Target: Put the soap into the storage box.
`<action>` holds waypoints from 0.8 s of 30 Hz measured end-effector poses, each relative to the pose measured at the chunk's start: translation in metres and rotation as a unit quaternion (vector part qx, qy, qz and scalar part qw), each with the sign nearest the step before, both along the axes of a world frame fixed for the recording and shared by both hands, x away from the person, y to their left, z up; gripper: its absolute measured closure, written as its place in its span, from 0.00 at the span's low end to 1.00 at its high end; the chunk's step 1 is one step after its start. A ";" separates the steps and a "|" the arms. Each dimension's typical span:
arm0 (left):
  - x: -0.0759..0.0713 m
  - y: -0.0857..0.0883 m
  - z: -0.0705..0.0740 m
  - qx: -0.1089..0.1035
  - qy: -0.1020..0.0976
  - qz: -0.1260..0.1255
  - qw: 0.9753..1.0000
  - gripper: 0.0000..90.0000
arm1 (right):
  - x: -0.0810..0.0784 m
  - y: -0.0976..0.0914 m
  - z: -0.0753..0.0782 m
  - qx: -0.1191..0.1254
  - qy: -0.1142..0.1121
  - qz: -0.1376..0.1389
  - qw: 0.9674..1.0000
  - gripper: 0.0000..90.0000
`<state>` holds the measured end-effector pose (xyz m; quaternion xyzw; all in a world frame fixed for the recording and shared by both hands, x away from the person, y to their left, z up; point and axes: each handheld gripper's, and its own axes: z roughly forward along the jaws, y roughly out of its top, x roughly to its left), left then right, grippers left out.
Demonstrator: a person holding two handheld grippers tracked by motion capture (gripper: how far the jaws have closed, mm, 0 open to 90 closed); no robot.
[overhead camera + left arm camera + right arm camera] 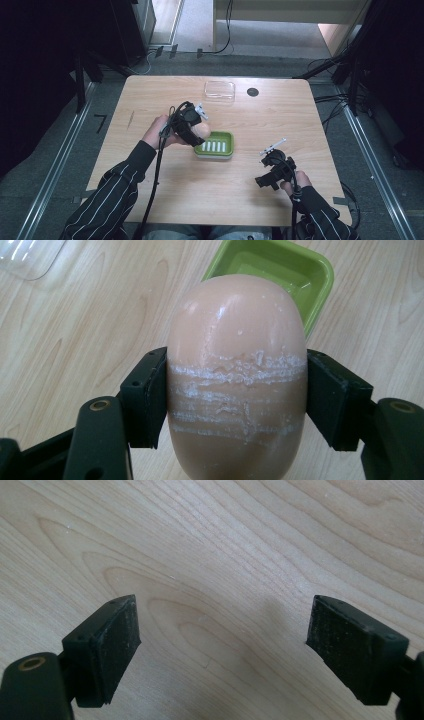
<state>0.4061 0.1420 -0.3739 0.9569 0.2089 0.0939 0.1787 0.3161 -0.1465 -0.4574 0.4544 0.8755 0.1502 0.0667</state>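
No readable text, label, brand or number anywhere.

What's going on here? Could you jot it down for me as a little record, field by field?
Held thing: pink soap bar, scuffed with white scrape marks
Left gripper: shut on the soap bar, one jaw on each side
Soap position: lifted, beside the dish's left edge
Green soap dish: near the table's middle, nothing in it
Right gripper: open, holding nothing, over bare wood
Clear plastic lid: at the far edge of the table
Wooden table: light wood with a black round spot
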 end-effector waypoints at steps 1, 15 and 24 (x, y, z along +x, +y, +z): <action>0.000 -0.001 0.000 0.000 0.000 0.000 1.000 0.38 | 0.000 0.000 0.000 0.000 0.000 0.000 1.000 0.16; 0.003 -0.007 -0.001 0.001 -0.003 -0.014 1.000 0.38 | 0.001 0.000 0.000 -0.004 0.000 -0.001 1.000 0.16; 0.007 -0.013 -0.003 -0.002 0.000 -0.022 1.000 0.38 | 0.000 -0.001 -0.001 -0.002 0.000 0.000 1.000 0.16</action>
